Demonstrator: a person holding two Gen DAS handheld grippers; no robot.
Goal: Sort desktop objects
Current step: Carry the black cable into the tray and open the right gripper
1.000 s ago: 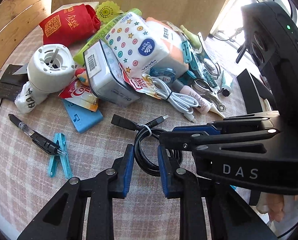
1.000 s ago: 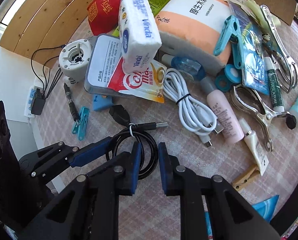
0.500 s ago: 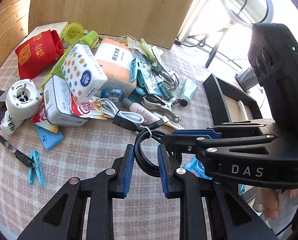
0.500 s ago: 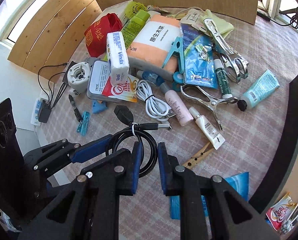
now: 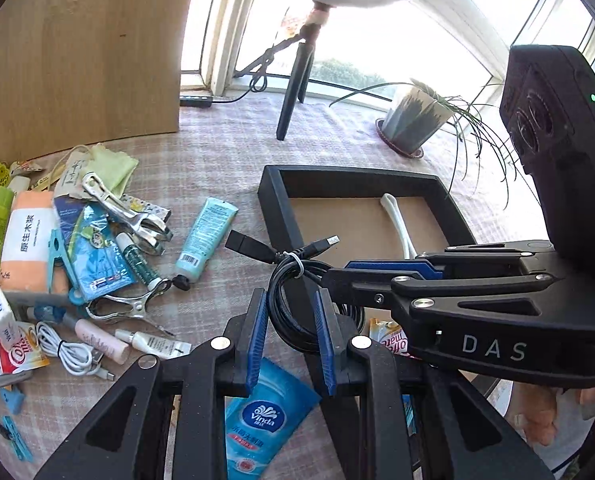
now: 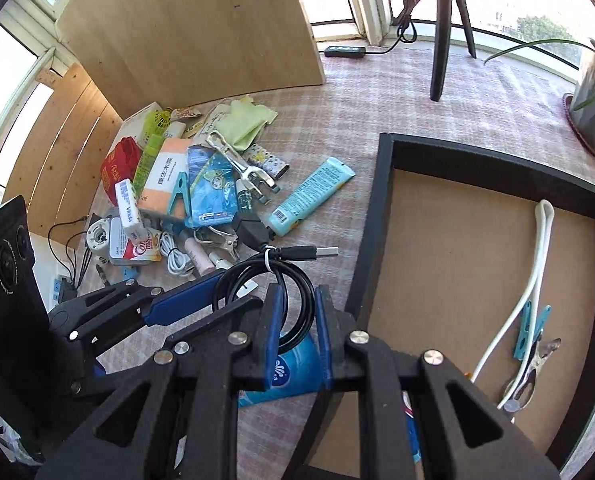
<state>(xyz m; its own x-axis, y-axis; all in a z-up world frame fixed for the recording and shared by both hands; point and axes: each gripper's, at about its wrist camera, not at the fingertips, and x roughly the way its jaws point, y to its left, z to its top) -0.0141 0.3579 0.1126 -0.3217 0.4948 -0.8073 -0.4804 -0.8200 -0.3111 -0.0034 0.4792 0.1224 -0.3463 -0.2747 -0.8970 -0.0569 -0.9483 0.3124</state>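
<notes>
Jaws on both my left gripper [image 5: 289,338] and right gripper [image 6: 295,334] stand narrow, each pinching the same coiled black cable [image 5: 293,304], a glossy round loop tied with a white twist, held above the checked worktop [image 5: 225,152]. Beside it, the black-walled tray [image 6: 381,216] with a brown floor holds a white cord [image 6: 533,276], a blue peg [image 6: 531,332] and a metal clip [image 6: 537,364].

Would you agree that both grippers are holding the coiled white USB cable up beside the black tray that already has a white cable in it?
Not quite: the coiled USB cable held by the left gripper and the right gripper is black, not white, as the right wrist view shows. The rest stands: it is up beside the black tray, which already holds a white cable.
</notes>
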